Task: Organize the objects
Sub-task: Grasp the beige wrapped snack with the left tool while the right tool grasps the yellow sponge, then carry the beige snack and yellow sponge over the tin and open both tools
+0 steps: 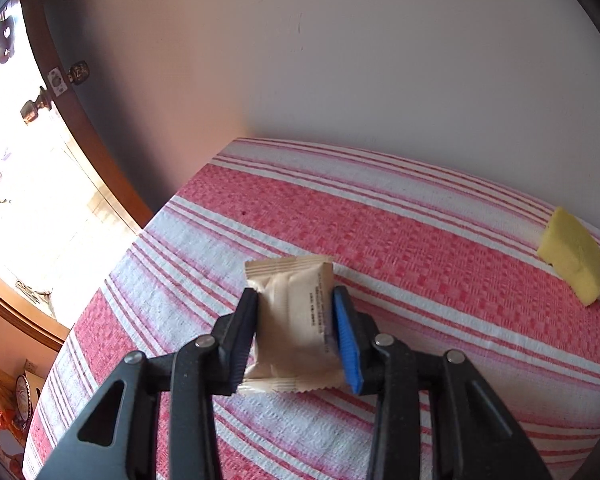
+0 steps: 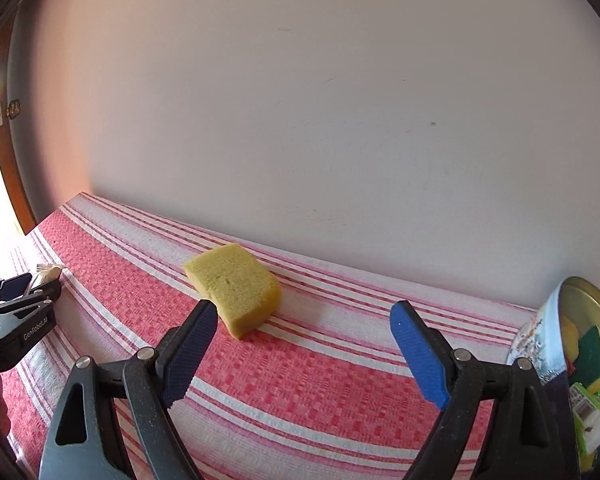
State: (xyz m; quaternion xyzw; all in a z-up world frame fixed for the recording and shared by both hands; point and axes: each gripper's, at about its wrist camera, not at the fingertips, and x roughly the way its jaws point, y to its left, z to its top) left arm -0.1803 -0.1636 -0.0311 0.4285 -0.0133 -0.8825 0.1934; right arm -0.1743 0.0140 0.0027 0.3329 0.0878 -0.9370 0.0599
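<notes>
A beige snack packet [image 1: 290, 320] lies on the red-and-white striped tablecloth [image 1: 420, 240], and my left gripper [image 1: 296, 296] is shut on it, blue pads pressing both sides. That gripper [image 2: 28, 284] with the packet [image 2: 46, 274] also shows at the left edge of the right wrist view. A yellow sponge [image 2: 234, 286] rests on the cloth near the wall; it sits at the far right in the left wrist view as the sponge [image 1: 572, 254]. My right gripper [image 2: 300, 312] stands open just short of the sponge, its left fingertip beside the sponge's near corner, nothing between the pads.
A round decorated tin [image 2: 556, 328] at the right edge holds sponges and other small items. A plain white wall [image 2: 300, 120] runs along the table's far side. To the left are the table's edge, a wooden door frame [image 1: 80, 152] and a bright opening.
</notes>
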